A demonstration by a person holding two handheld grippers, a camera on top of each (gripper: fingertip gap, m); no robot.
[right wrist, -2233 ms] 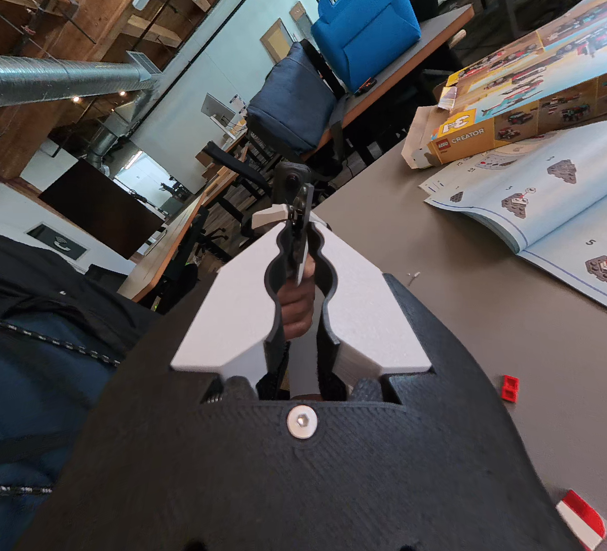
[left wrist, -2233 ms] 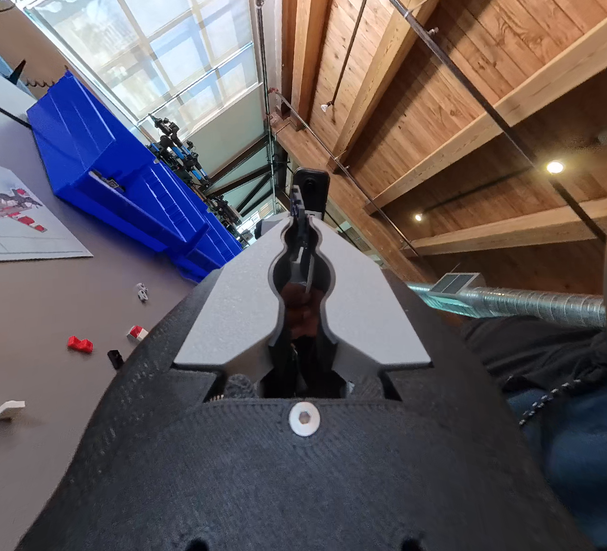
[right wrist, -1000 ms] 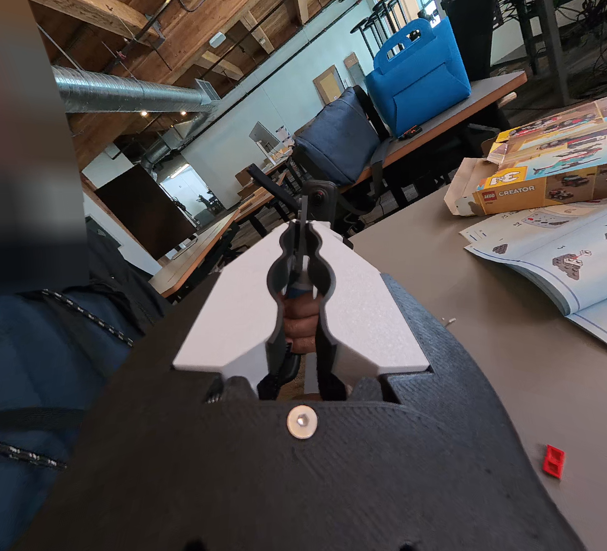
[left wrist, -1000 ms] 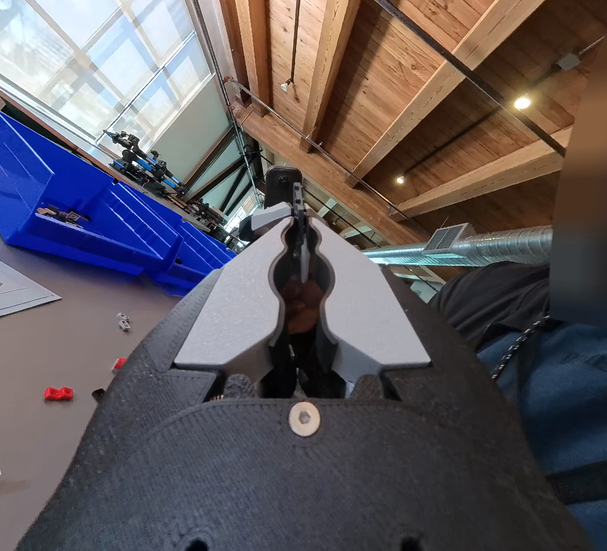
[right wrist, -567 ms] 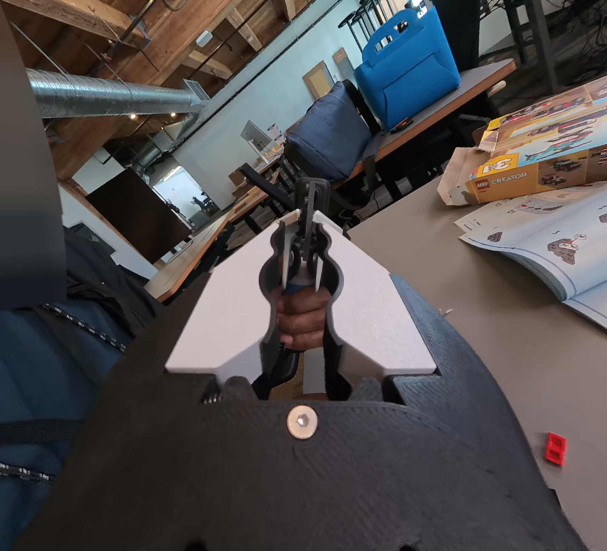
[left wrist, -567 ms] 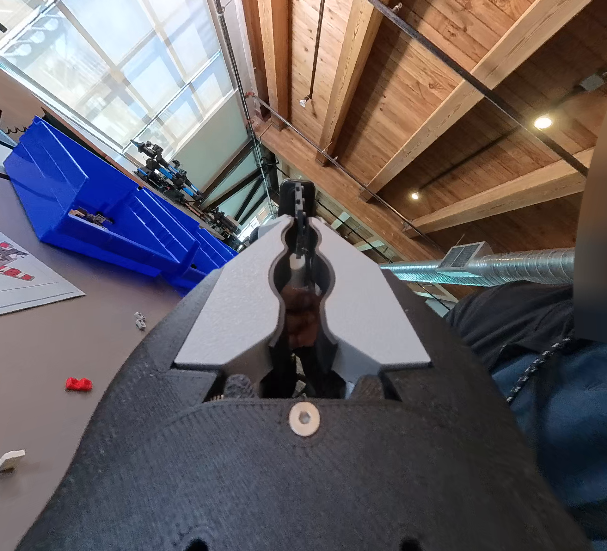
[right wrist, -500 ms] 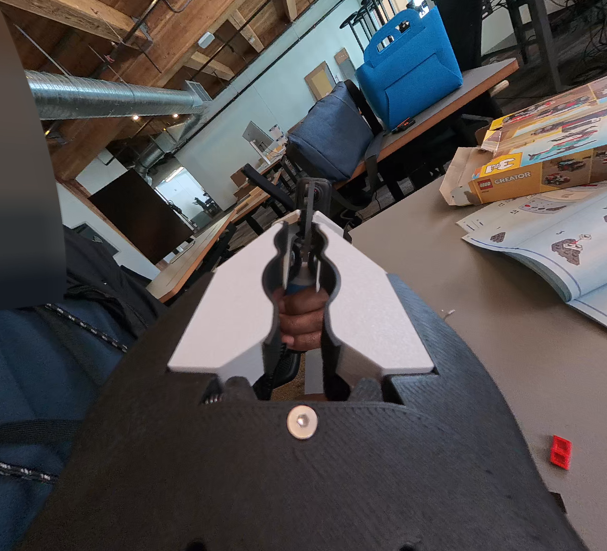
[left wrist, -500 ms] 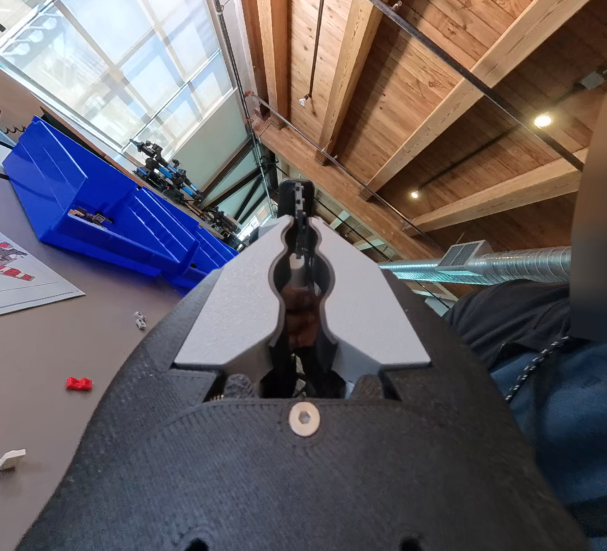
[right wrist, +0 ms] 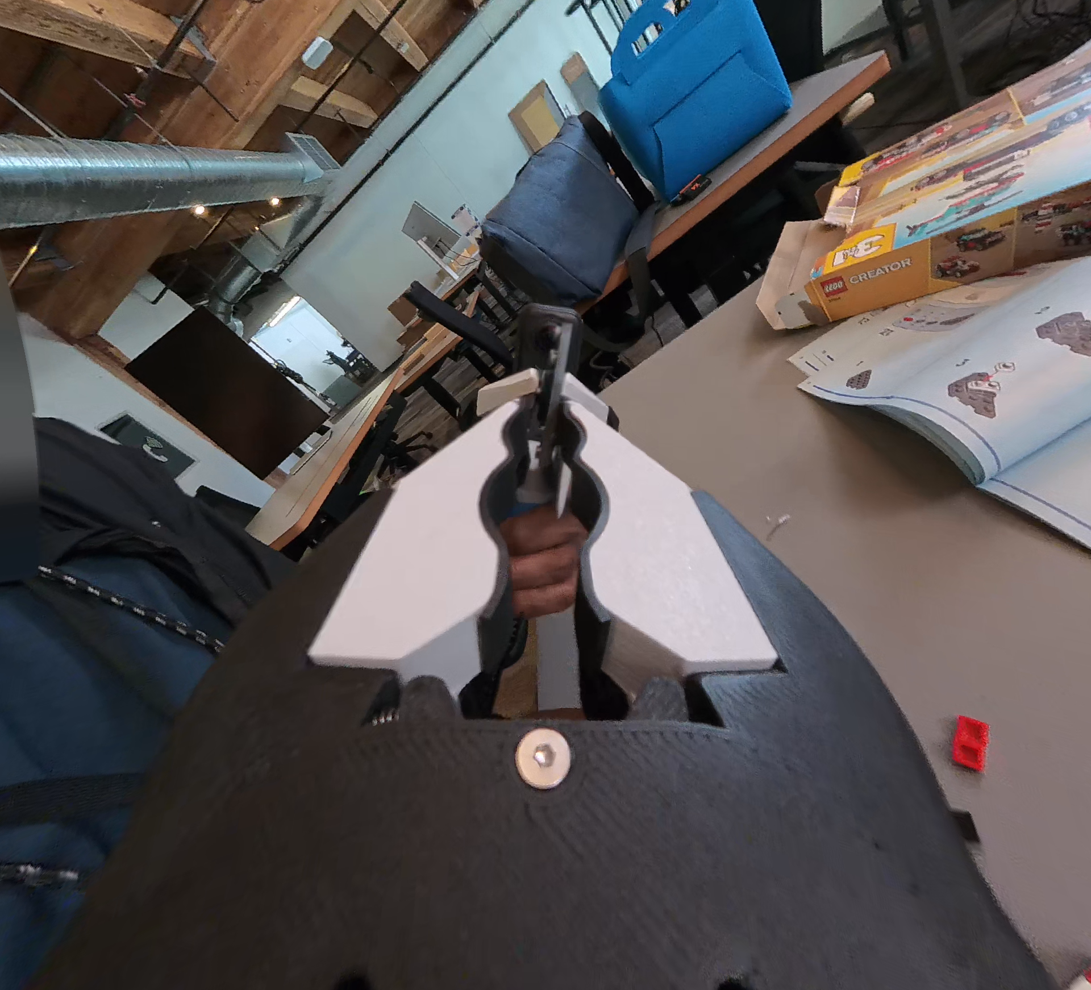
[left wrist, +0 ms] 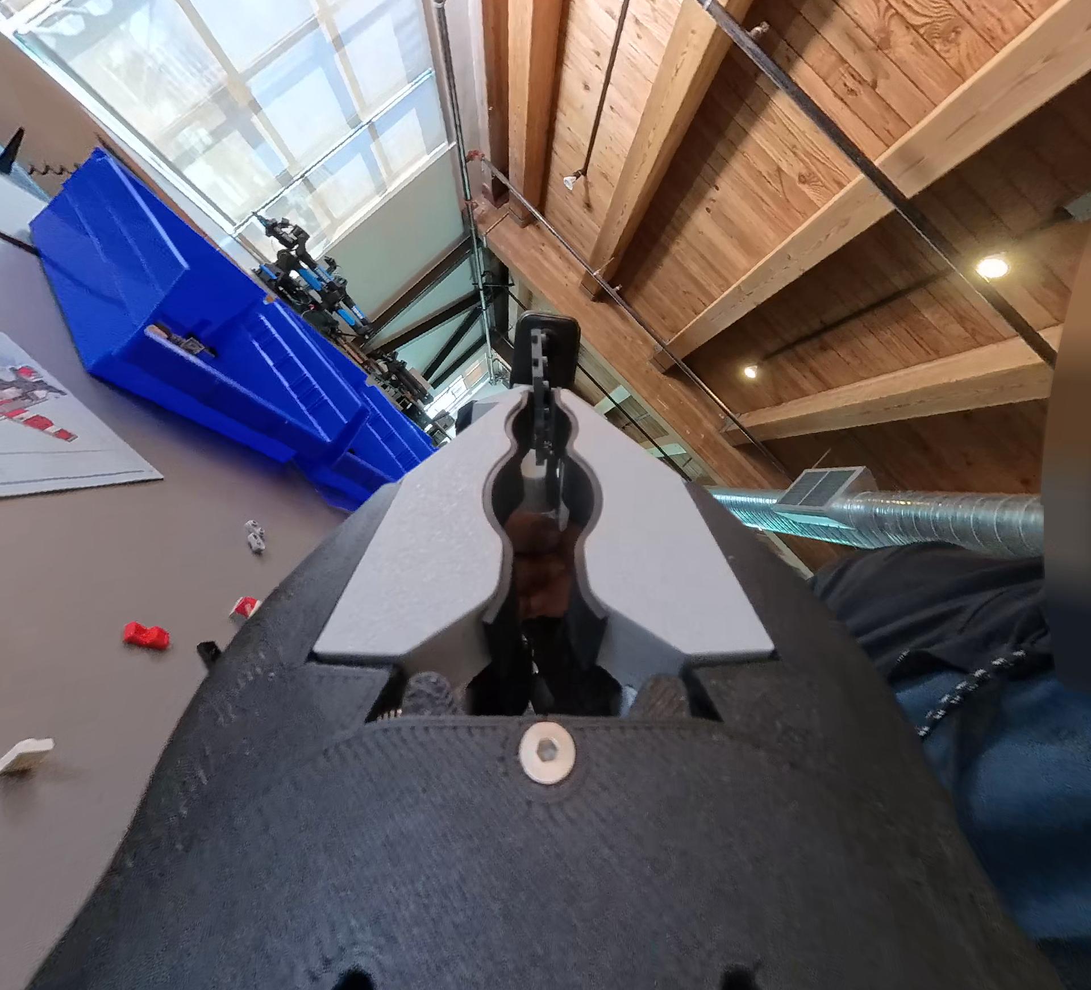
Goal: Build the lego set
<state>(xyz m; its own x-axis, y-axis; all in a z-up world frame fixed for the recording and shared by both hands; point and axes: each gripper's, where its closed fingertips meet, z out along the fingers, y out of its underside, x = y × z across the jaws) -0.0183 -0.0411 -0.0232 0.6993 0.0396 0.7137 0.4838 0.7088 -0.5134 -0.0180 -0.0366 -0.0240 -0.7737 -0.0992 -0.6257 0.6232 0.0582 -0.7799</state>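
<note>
Grey fingers fill my left wrist view: the left hand-held gripper is pinched down to a sliver around a thin dark lego plate that stands edge-on between the tips and pokes out past them, raised in the air above the bench. Right behind it I see the dark camera housing of the other tool. On the brown bench to my left lie a red brick, a small red-and-white piece, a tiny light grey piece, a black bit and a white piece near the frame edge. Farther back sit a blue bin and a printed sheet.

In my right wrist view, the right hand-held gripper is likewise nearly closed on the same dark plate, seen edge-on, with a flat white piece sticking out sideways at the tips; I cannot tell exactly how the white piece joins the plate. Through the gap between the fingers I see a person's hand. To the right on the bench an open instruction booklet lies in front of the set's yellow box, and a red brick lies close to the gripper body. A blue bag stands on a table behind.
</note>
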